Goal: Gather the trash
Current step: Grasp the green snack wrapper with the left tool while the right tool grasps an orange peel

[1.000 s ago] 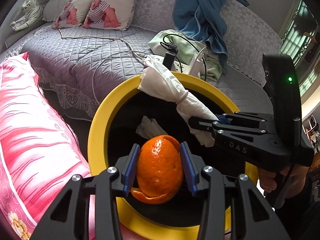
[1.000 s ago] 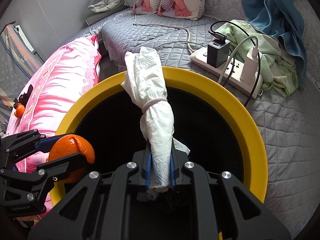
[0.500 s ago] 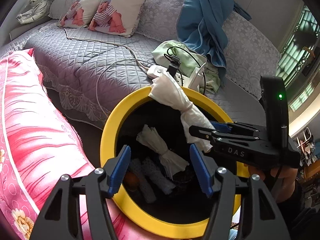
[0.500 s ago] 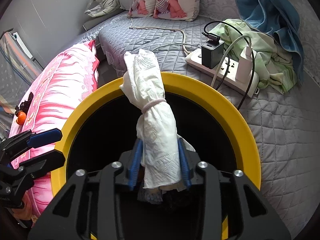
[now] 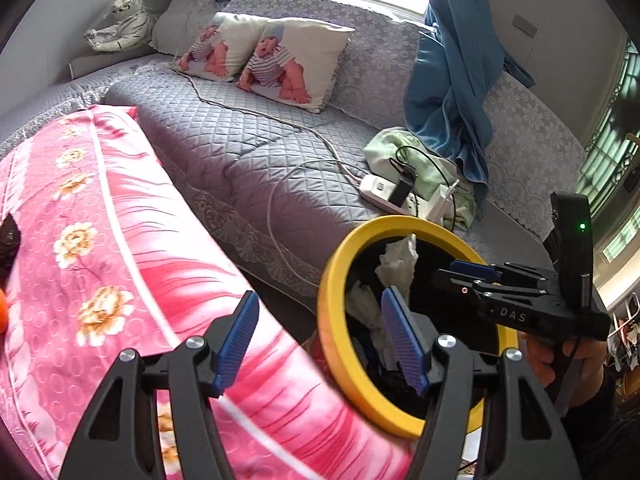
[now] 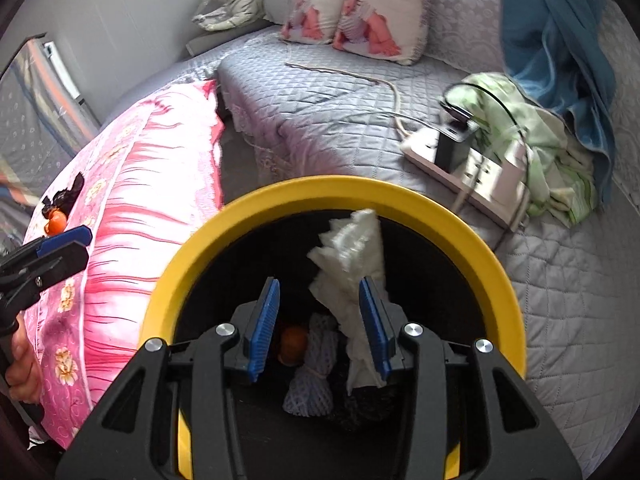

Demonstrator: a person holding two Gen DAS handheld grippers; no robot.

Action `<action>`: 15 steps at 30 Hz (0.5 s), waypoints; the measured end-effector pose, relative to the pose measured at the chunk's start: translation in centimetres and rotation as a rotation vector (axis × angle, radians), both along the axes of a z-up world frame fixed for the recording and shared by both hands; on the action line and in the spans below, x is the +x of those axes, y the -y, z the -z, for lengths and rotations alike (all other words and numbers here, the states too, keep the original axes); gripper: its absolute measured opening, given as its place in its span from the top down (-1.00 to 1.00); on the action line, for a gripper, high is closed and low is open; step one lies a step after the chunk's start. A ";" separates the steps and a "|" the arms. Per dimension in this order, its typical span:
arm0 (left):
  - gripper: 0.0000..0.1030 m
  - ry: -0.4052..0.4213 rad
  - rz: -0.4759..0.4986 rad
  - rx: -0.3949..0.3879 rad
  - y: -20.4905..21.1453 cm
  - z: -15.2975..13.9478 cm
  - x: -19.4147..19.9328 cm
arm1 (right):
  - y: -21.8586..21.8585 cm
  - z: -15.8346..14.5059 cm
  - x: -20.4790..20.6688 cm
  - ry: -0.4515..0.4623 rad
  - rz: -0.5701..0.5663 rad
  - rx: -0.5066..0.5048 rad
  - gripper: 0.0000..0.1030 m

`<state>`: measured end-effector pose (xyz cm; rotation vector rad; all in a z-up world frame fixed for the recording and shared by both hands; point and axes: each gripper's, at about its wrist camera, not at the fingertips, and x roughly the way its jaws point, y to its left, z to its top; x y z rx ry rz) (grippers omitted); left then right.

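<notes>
Grey quilted bedding (image 6: 328,120) fills the background, with a pink floral quilt (image 5: 120,264) folded alongside it and a yellow-rimmed bin (image 6: 492,264) standing between the two.

Status of collected items: the bin already holds an orange peel (image 6: 294,342), a netted foam sleeve (image 6: 310,384) and at least one further wad of tissue. A tied tissue bundle (image 6: 352,264) stands upright inside the bin, its top just below the rim.

Right gripper (image 6: 318,324): fingers moderately spread above the bin mouth. The tissue bundle lies against the right-hand pad, but it is not clamped; judged as released.

Left gripper (image 5: 320,336): fingers spread wide and empty, positioned over the quilt edge beside the bin rim.

Remaining work: a small orange scrap (image 6: 56,222) with a dark scrap (image 6: 64,196) beside it lies on the pink quilt, well apart from the bin. These are judged the next items to collect. Whether further trash remains elsewhere cannot be determined from these views.
</notes>
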<state>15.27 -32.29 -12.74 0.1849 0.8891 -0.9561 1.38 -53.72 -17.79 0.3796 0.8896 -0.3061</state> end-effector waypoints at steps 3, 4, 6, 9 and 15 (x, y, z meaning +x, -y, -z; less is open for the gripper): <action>-0.18 0.030 -0.056 0.014 -3.5 -0.7 1.3 | -2.2 -0.8 2.2 0.014 -0.066 -0.006 0.24; -0.18 0.036 -0.075 0.022 -4.7 -0.9 1.8 | -3.1 -1.1 3.0 0.020 -0.094 -0.009 0.24; -0.18 0.050 -0.123 0.036 -7.6 -1.1 2.8 | -5.1 -1.8 4.9 0.032 -0.150 -0.014 0.24; -0.18 0.059 -0.197 0.049 -12.1 -1.4 4.1 | -8.5 -2.5 7.7 0.048 -0.240 -0.021 0.24; -0.18 0.068 -0.347 0.048 -21.2 -1.7 6.1 | -16.7 -4.0 13.0 0.075 -0.428 -0.046 0.24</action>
